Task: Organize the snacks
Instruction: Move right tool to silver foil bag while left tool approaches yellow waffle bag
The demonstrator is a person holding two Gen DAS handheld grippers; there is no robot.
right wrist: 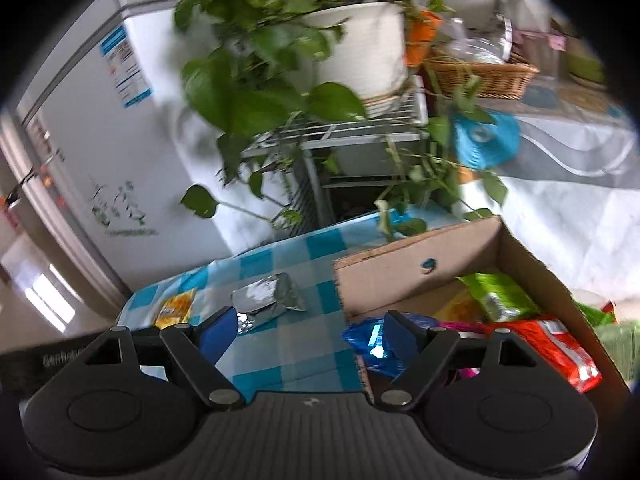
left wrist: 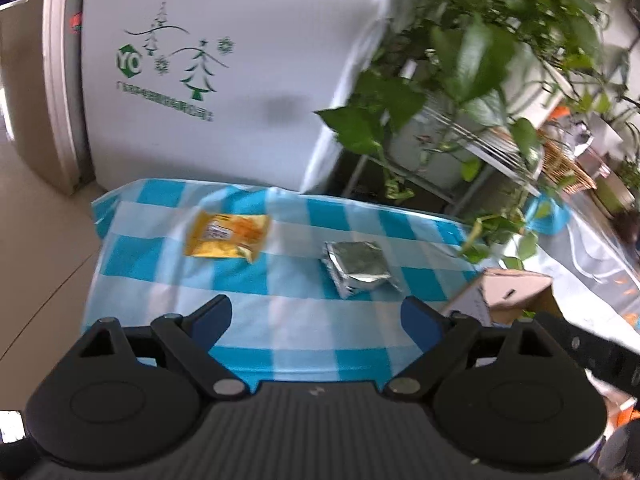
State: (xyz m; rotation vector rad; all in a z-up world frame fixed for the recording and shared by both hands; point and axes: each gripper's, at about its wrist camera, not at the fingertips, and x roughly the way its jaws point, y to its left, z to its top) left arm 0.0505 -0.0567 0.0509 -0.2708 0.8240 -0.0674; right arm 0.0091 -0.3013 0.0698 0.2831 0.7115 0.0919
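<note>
Snacks are split between two spots right now: the yellow packet (left wrist: 226, 236) and the silver foil packet (left wrist: 358, 270) lie loose on the checked tabletop (left wrist: 280, 340), the yellow one toward the far left corner, the foil one nearer the middle and close to the cardboard box (right wrist: 420, 264) at the right edge, where a blue packet (right wrist: 372, 344), a green packet (right wrist: 500, 296) and a red packet (right wrist: 560, 348) already sit. Expect both loose packets to be light, crinkly and slick; the foil one looks puffed and soft, so you'd do best to pinch it across its flat sealed edge or narrow side, not squash the middle. Your left gripper (left wrist: 316, 322) hangs over the near part of the cloth, short of both packets, jaws wide apart, nothing between them and touching nothing. Your right gripper (right wrist: 308, 334) sits over the near edge beside the box's left wall, jaws apart and empty too; its left finger overlaps the foil packet only in the view, and contact can't be confirmed. The foil packet looks the nearer pick for either hand.
</note>
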